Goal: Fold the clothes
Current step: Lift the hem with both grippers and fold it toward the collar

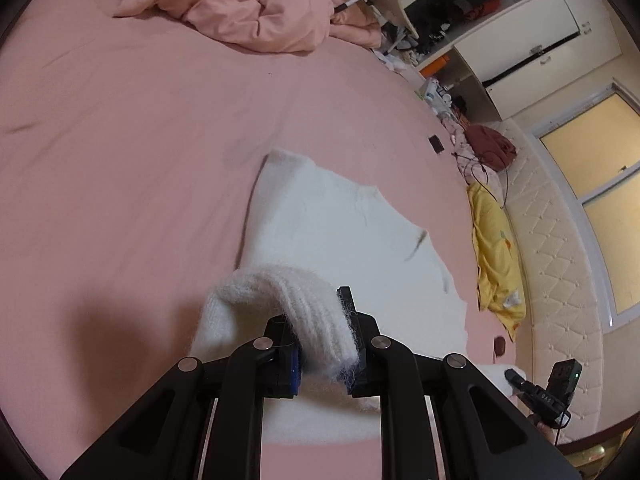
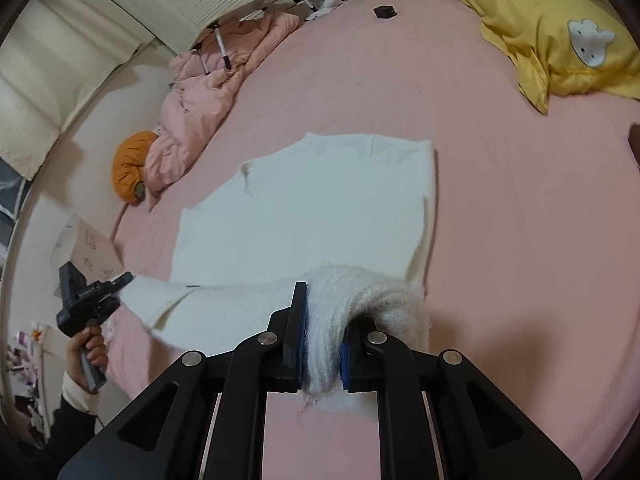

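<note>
A white fuzzy knit sweater [image 1: 344, 224] lies spread on the pink bed sheet [image 1: 132, 128]; it also shows in the right wrist view [image 2: 312, 208]. My left gripper [image 1: 320, 320] is shut on a bunched ribbed edge of the sweater, lifted a little off the bed. My right gripper [image 2: 324, 320] is shut on the other near corner of the same edge. The left gripper also shows in the right wrist view [image 2: 96, 296], held in a hand at the left, with the sweater's edge stretched between both grippers.
A crumpled pink duvet [image 1: 256, 4] and an orange cushion [image 2: 130, 166] lie at the bed's far side. A yellow pillow [image 2: 560, 32] and a small black object [image 2: 385, 11] lie near the padded headboard [image 1: 560, 240]. A cluttered bedside area [image 1: 440, 92] is beyond.
</note>
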Demonstrator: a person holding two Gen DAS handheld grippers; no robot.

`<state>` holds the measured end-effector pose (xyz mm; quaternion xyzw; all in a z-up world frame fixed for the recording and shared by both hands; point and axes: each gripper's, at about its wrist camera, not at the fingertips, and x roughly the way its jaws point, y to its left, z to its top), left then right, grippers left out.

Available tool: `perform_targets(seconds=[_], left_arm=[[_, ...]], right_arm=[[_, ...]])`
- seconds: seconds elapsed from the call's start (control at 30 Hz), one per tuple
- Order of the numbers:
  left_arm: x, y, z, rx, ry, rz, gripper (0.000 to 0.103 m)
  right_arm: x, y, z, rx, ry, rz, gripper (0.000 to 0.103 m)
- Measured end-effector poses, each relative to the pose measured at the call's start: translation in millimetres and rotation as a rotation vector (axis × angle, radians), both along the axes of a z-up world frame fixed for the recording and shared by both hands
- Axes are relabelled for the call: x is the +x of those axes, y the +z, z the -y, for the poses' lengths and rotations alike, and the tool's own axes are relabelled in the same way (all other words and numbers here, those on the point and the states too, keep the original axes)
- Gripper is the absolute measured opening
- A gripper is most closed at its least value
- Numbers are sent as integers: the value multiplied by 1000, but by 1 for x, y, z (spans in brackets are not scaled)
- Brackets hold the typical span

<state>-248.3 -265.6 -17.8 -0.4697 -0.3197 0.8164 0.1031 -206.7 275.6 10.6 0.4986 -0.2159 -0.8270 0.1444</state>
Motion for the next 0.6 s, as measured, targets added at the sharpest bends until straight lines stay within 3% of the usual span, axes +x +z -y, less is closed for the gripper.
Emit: perform_targets(seconds=[0.6], left_arm=[[-145, -20, -24, -53, 32, 28, 15]], right_arm=[[-147, -32, -18, 49, -60, 5, 13]])
